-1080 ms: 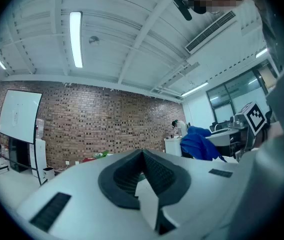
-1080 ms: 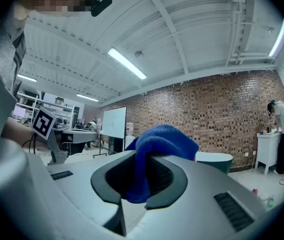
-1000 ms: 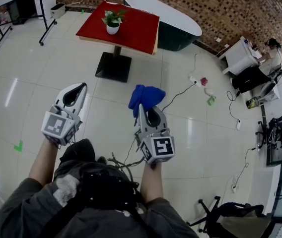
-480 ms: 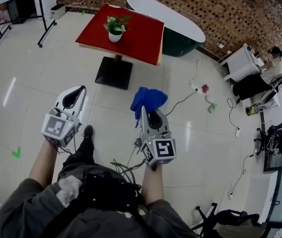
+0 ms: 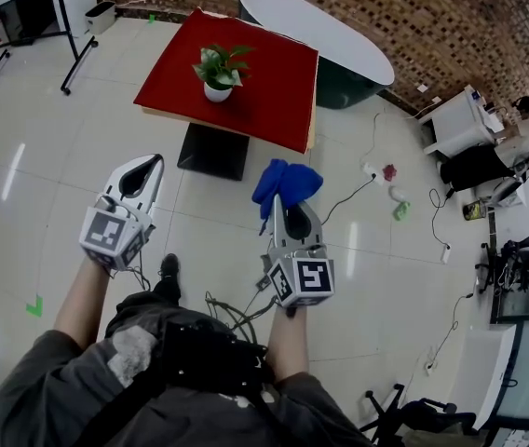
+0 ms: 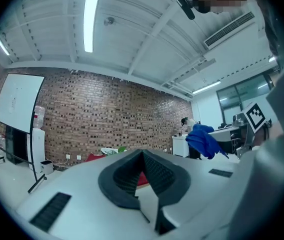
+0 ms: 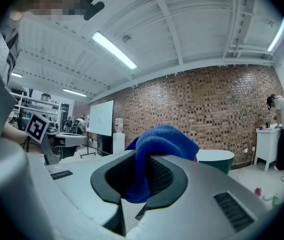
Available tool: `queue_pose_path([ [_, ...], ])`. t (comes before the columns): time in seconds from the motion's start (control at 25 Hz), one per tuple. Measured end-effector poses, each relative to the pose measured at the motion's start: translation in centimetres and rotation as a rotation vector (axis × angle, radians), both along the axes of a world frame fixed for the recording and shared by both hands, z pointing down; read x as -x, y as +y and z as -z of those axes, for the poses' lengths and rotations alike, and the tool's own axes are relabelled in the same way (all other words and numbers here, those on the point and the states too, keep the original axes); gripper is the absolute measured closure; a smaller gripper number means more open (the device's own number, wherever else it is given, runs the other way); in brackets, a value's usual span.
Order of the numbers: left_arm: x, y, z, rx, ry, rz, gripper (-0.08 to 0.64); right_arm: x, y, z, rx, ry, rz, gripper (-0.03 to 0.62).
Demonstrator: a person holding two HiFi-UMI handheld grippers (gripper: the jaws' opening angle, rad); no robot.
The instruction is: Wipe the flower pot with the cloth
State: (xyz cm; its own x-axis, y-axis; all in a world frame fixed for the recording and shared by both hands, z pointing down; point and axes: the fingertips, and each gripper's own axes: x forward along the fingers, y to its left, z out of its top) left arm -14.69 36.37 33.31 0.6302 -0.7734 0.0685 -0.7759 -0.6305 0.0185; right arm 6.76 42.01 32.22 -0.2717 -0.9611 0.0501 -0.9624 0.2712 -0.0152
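Showing the right gripper [image 5: 281, 207] with its jaws clamped on the blue cloth [image 5: 286, 181], which bunches up past the tips; the left gripper [image 5: 151, 163] with its jaws pressed together, nothing between them; both grippers level over the pale tiled floor [image 5: 50, 156]; the white flower pot [image 5: 216, 91], bearing a green plant, upright on the red table [image 5: 278, 101], ahead of both grippers and well apart from them; the cloth clear of the pot.

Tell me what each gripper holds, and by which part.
The right gripper is shut on the blue cloth, pinched at a bunched fold, with most of it bulging past the tips. The left gripper is shut and empty.
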Motion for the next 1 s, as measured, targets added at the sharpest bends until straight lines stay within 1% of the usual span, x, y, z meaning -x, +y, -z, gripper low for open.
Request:
queue_pose_path([
  [0.2, 1.1, -7.4, -0.9, 0.004, 0.009, -0.023, 0.534, 1.2, -7.8, -0.5, 0.021, -0.011, -0.022, 0.531],
  [0.32, 1.9, -11.3, -1.1, 0.021, 0.004, -0.026, 0.534, 1.8, -11.8, -0.8, 0.026, -0.014, -0.032, 0.531],
  [0.56, 2.9, -17.1, -2.3, 0.004, -0.005, -0.087, 0.534, 3.1, -18.7, -1.0, 0.029, -0.017, -0.074, 0.53],
  [0.72, 3.4, -19.9, -2.3, 0.02, 0.009, -0.11, 0.534, 3.6, -21.5, -0.6, 0.023, -0.027, -0.104, 0.531],
  [0.84, 3.4, -21.6, -2.1, 0.018, 0.023, -0.112, 0.534, 3.8, -22.6, -0.7, 0.03, -0.039, -0.103, 0.53],
  [1.0, 2.8, -23.1, -2.7, 0.029, 0.031, -0.118, 0.534, 2.9, -24.0, -1.0, 0.033, -0.043, -0.115, 0.529],
])
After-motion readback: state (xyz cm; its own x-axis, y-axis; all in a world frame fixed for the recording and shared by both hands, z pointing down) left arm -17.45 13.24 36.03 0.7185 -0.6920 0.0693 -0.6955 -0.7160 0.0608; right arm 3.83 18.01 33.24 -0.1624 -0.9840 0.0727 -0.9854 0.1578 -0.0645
